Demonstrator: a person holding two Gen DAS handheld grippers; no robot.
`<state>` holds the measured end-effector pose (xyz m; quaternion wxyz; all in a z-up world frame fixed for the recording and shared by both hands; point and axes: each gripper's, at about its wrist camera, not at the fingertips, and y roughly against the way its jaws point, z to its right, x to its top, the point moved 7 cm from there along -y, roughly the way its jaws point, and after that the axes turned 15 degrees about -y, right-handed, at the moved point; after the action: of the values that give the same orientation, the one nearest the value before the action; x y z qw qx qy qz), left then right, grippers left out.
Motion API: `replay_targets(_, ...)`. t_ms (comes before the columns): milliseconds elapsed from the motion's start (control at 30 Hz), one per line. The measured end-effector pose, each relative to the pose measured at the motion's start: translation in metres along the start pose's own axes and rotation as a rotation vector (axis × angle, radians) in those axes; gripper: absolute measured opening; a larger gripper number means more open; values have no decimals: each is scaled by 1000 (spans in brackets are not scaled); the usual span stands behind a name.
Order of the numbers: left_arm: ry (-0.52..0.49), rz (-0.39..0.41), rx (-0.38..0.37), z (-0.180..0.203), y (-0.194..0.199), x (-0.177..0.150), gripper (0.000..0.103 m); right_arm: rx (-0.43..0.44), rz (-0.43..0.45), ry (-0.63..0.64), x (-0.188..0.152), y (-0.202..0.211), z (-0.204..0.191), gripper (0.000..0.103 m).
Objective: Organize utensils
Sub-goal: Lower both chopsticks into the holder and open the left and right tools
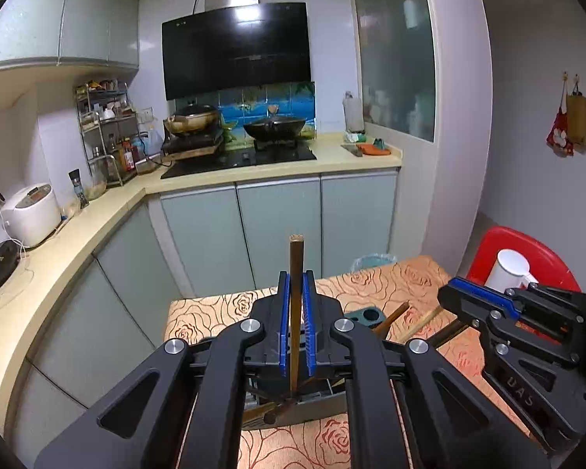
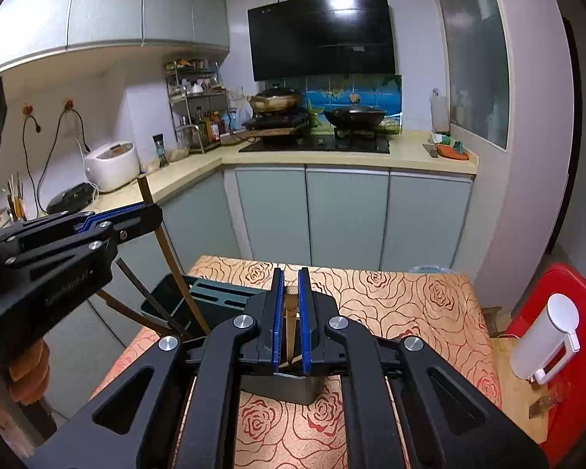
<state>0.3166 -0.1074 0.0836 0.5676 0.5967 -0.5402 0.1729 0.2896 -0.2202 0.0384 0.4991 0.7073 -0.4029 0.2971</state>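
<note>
My left gripper (image 1: 296, 273) is shut on a brown wooden chopstick (image 1: 295, 269) and holds it upright over a grey utensil holder (image 1: 312, 410) on the rose-patterned table (image 1: 222, 312). My right gripper (image 2: 291, 273) is shut on another wooden chopstick (image 2: 291, 305) above a grey container (image 2: 293, 389). In the right wrist view the left gripper (image 2: 152, 215) shows at the left with its chopstick (image 2: 168, 250) slanting down into a dark green knife-and-utensil rack (image 2: 211, 293). More chopsticks (image 1: 394, 316) lean out of the holder in the left wrist view, by the right gripper (image 1: 449, 293).
A red stool (image 2: 566, 305) with a white bottle (image 2: 547, 340) stands right of the table. Kitchen counter (image 1: 97, 215) with a rice cooker (image 1: 31, 215), spice rack (image 1: 105, 133) and stove with woks (image 1: 273, 125) runs along the left and back. Grey cabinets stand beyond the table.
</note>
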Motion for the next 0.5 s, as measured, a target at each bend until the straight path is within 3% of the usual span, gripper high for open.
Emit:
replay_targets(400,38,-9,-7,-9,1,-10,8,2,-50,-3,-12,-28,-3,9)
replay_targets(433,42,-6,-8,-10,2,-10,14,5,-54,-6,-13,-30,-3,10)
replay_targets(467,48,0,-8,-12,5,-10,27,8,-56,-9,-13,-30,-3,12)
replay_targets(500,53,4,-6,-14,6,-8,35,9,-56,-13,-13,-30,-2,21)
